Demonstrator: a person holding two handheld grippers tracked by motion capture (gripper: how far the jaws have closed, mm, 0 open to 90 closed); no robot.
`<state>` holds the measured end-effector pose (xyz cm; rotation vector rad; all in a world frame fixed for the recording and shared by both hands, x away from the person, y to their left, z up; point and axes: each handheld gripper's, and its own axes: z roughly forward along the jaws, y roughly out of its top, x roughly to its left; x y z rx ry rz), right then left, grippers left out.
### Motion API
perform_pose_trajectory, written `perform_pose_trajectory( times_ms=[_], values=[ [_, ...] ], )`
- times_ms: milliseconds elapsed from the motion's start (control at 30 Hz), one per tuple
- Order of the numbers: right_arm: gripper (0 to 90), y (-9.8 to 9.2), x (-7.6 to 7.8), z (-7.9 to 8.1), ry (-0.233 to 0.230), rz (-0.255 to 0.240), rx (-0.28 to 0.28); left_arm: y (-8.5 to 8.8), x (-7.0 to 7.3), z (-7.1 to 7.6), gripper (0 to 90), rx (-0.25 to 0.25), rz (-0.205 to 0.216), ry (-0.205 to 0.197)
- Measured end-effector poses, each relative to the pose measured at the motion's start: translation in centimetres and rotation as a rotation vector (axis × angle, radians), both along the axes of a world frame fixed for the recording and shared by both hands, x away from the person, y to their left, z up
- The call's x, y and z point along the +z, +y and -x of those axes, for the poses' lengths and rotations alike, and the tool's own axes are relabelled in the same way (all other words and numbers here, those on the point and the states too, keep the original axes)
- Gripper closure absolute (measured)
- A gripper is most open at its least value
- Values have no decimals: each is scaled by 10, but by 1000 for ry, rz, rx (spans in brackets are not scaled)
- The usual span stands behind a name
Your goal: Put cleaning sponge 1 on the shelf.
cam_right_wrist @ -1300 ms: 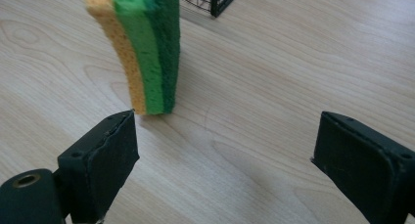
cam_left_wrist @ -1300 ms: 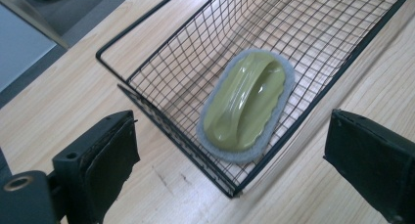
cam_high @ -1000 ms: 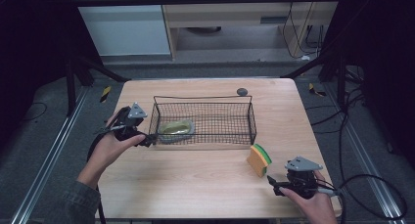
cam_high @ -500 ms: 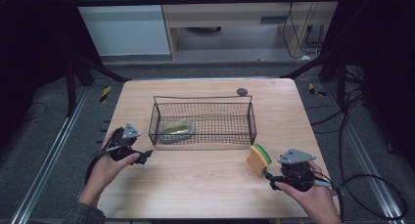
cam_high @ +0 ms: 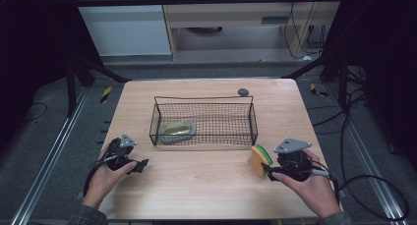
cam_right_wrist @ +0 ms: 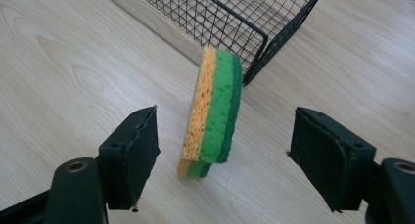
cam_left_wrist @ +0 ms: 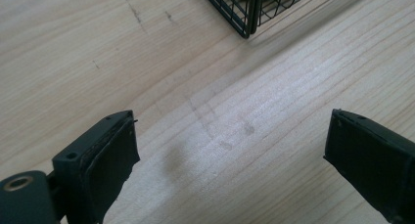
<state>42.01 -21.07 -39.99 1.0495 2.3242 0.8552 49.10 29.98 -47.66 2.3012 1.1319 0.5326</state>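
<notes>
**Operator:** Report the state of my right gripper (cam_high: 269, 172) and the position of the sponge (cam_high: 259, 160).

**Technician:** Your right gripper sits just off the basket's (cam_high: 204, 121) near right corner. The sponge stands on its edge on the table (cam_high: 206, 190), just outside that same corner of the basket. In the right gripper view, the sponge (cam_right_wrist: 213, 111) stands between your jaws, orange layer toward one pad, green layer toward the other. The jaws have just been closing on it, but a clear gap remains on each side. Neither pad presses on the sponge. Treat it as unheld.

**Operator:** And my left gripper (cam_high: 140, 165)?

**Technician:** Your left gripper lies low over the table, off the basket's near left corner and well apart from the sponge. In the left gripper view the jaws stand wide, with bare wood between them. The basket's corner (cam_left_wrist: 244, 13) shows beyond them at the top of that view.

**Operator:** What is in the basket?

**Technician:** One object: a shallow round dish (cam_high: 177, 130), resting at the basket's left end. A small dark round object (cam_high: 243, 92) lies on the table just behind the basket's far right corner. I cannot tell what it is.
</notes>
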Motion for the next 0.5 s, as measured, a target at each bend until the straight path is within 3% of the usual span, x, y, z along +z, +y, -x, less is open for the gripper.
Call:
perform_pose_trajectory(
  times_ms=[100,367,400,500],
  values=[
    [267,2,5,-5,16,10,-1,0,-5,-1,46,4,-16,18],
    [299,6,12,-19,63,27,3,2,-13,-2,45,19,-9,34],
    [310,8,12,-24,95,31,-2,3,-14,-2,43,21,0,39],
    [322,10,12,-30,128,44,-2,4,-15,-2,42,26,9,36]
  ],
)
